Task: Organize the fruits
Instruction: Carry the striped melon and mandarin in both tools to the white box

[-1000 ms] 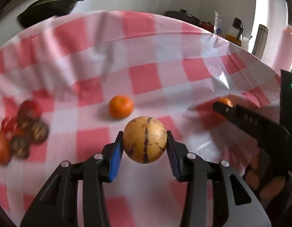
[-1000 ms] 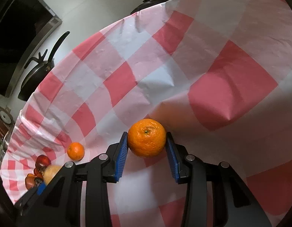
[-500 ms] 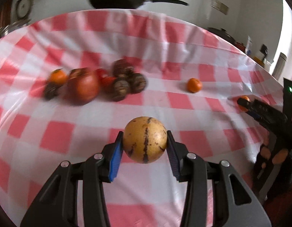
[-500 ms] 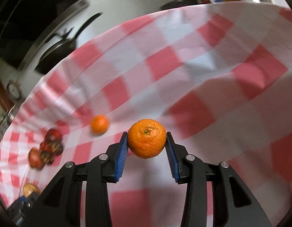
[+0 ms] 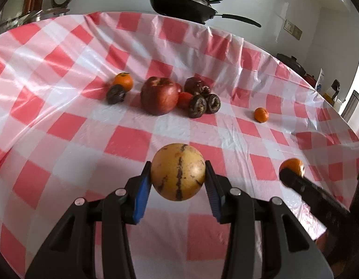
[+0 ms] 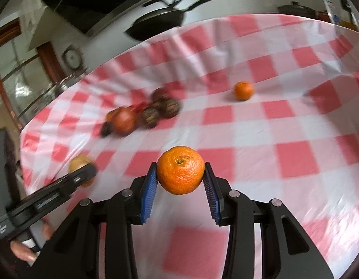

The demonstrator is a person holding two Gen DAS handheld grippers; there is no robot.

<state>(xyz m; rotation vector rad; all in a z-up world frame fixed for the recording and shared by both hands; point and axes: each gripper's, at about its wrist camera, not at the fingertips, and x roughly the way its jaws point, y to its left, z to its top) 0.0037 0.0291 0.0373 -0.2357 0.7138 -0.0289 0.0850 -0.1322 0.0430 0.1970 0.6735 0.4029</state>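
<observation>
My left gripper (image 5: 178, 181) is shut on a round yellow fruit with dark stripes (image 5: 178, 171), held above the checked cloth. My right gripper (image 6: 180, 177) is shut on an orange mandarin (image 6: 180, 169). In the left wrist view the right gripper comes in from the lower right with its mandarin (image 5: 293, 165). Farther back lies a cluster: a red apple (image 5: 159, 95), several dark wrinkled fruits (image 5: 198, 105), a small red fruit (image 5: 185, 99) and a mandarin (image 5: 123, 81). A lone mandarin (image 5: 261, 114) lies to the right of the cluster, also in the right wrist view as the lone mandarin (image 6: 243, 90).
A red-and-white checked tablecloth (image 5: 74, 125) covers the table. A black pan (image 5: 181, 5) sits behind the far edge. Bottles and a pot (image 5: 293, 62) stand at the far right. A hand (image 6: 23, 251) holds the left gripper (image 6: 84, 174) at the right wrist view's lower left.
Both grippers have swung across the table with their fruits still held. The fruit cluster has come from the left edge to the middle of the left wrist view, and into the right wrist view.
</observation>
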